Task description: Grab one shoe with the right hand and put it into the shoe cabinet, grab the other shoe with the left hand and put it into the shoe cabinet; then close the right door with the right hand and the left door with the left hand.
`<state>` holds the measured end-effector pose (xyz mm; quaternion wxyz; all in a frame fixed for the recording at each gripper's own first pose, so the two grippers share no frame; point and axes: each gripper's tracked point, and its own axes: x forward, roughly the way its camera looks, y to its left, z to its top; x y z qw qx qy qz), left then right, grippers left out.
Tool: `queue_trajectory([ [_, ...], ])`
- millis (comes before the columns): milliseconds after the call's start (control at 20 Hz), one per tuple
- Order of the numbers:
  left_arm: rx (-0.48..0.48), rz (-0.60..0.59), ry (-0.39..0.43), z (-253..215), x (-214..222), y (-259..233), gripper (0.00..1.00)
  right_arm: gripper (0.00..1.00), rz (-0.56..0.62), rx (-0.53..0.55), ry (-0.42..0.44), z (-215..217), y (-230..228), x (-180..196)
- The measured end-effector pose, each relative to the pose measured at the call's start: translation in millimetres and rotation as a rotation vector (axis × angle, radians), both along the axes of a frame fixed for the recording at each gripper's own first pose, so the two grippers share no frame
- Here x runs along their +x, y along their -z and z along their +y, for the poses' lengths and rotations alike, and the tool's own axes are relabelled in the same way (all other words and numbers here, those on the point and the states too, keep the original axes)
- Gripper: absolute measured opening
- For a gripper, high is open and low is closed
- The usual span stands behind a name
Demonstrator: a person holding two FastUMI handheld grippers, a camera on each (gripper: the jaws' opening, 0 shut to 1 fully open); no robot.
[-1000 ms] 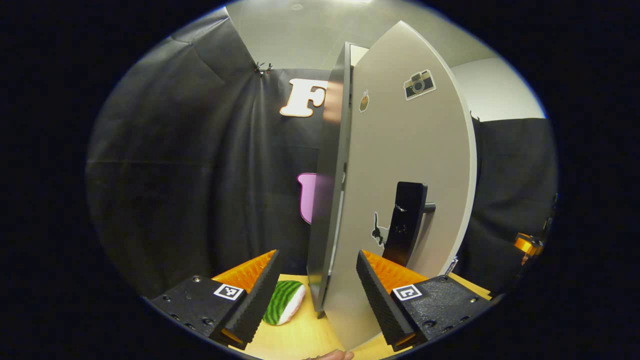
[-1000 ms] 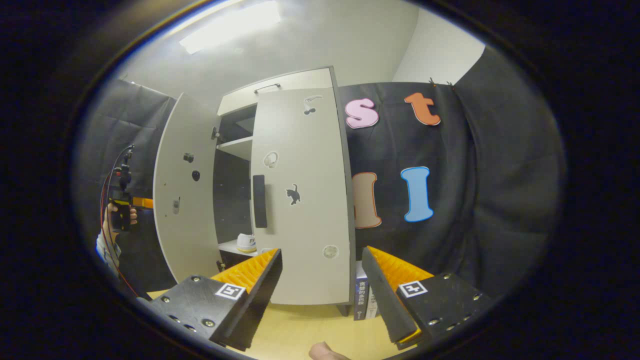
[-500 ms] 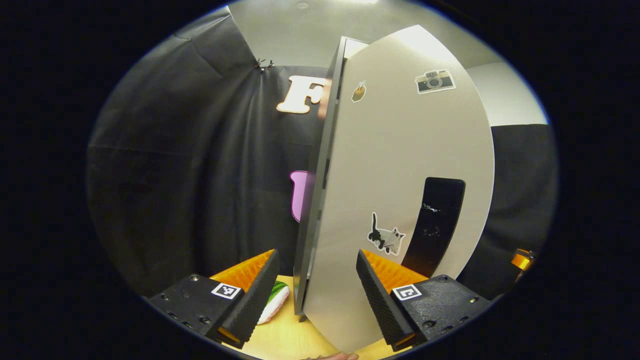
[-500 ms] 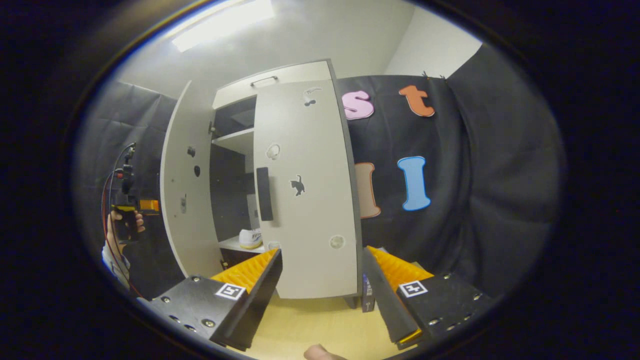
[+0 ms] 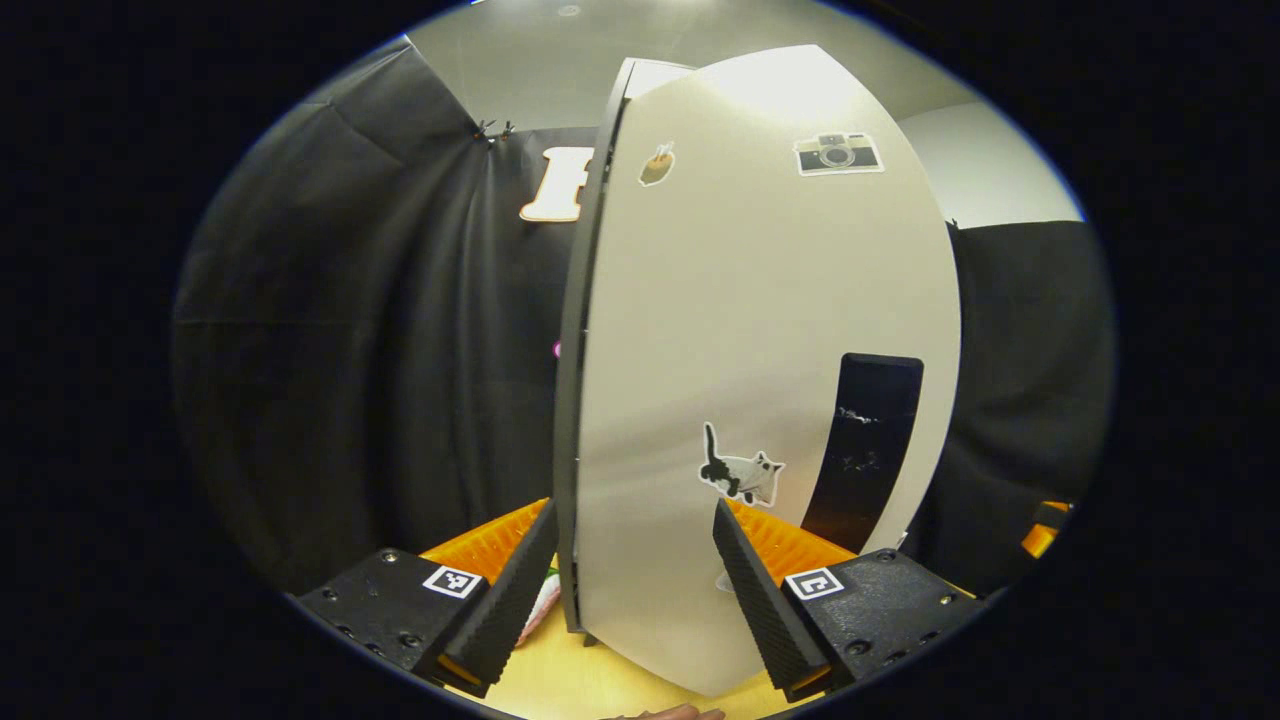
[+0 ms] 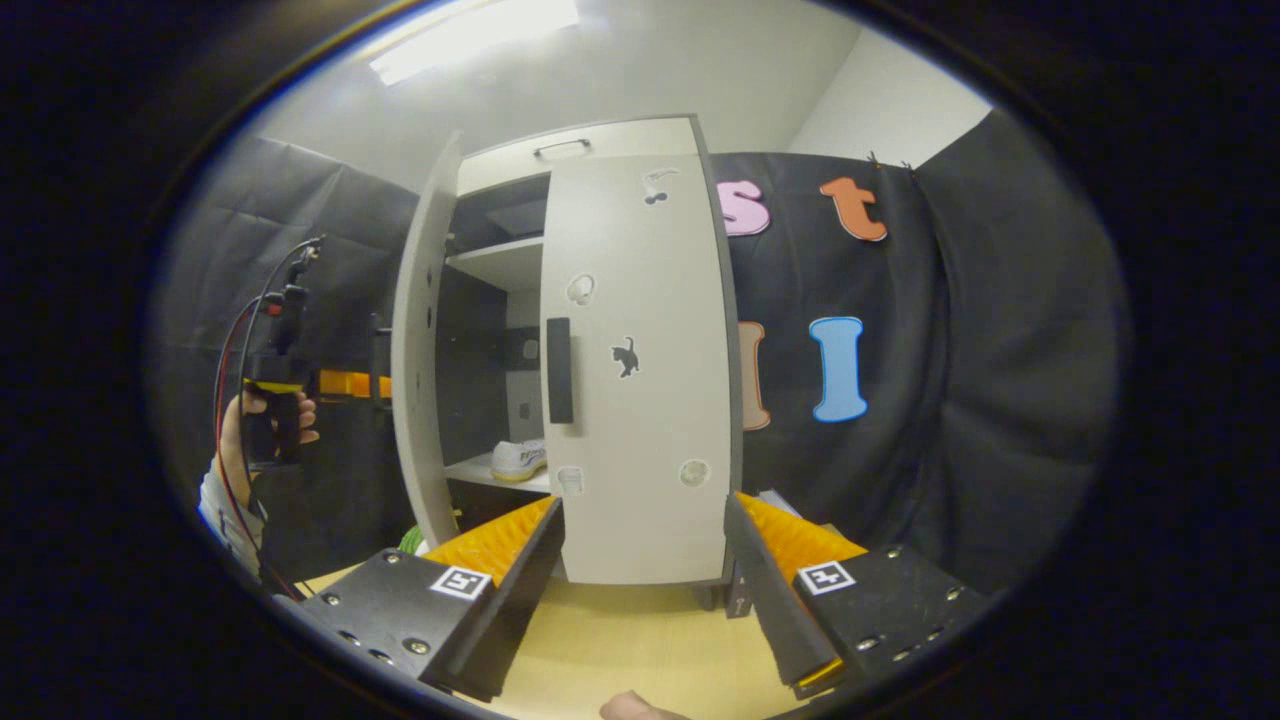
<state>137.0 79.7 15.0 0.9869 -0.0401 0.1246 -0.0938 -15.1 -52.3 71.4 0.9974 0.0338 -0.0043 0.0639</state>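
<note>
**Left door getting pushed shut, right door already closed**

The left gripper (image 5: pixel 632 590) is sitting right in front of the left door (image 5: pixel 760 380), w/ its two fingers spread wide apart and nothing between them. It isn't pinching the door. The door's outer face is filling the space ahead, so the push is prob. coming from the gripper's front, not from a grab. The black handle (image 5: pixel 862 440) is off to the side of the fingers and isn't being held.

In the right gripper view the same left door (image 6: pixel 418 360) is standing partly open, swung out toward the person's hand (image 6: pixel 262 425), which is holding the left gripper just outside it. That's the side a push has to come from to swing it closed.

The right door (image 6: pixel 640 370) is lying flat against the shoe cabinet (image 6: pixel 575 150), so that part looks done. The right gripper (image 6: pixel 645 590) is hanging back w/ its fingers wide apart too, holding nothing, prob. staying out of the way.

One white shoe (image 6: pixel 518 458) is sitting on a shelf inside the cabinet, seen thru the gap. The other shoe can't be made out from here, maybe it's behind the right door.

The cabinet is standing on a wooden table (image 6: pixel 640 640)
</note>
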Motion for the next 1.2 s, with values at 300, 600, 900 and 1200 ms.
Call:
queue_trajectory([
  [300,0.038,-0.017,0.040,-29.6,-14.0,-4.1,0.90,0.94,0.018,0.002,-0.019,11.2,6.2,-4.5],
  [600,0.114,-0.027,0.063,-41.3,-31.5,-5.0,0.94,0.96,0.019,0.016,-0.012,7.6,2.8,-8.1],
  [900,0.126,0.028,0.063,-41.1,-57.4,8.4,0.94,0.95,0.018,0.002,-0.021,10.2,2.2,-13.1],
  [1200,0.125,0.023,0.088,-47.0,-62.3,6.5,0.94,0.96,0.017,0.027,-0.049,21.3,-0.3,-21.9],
])
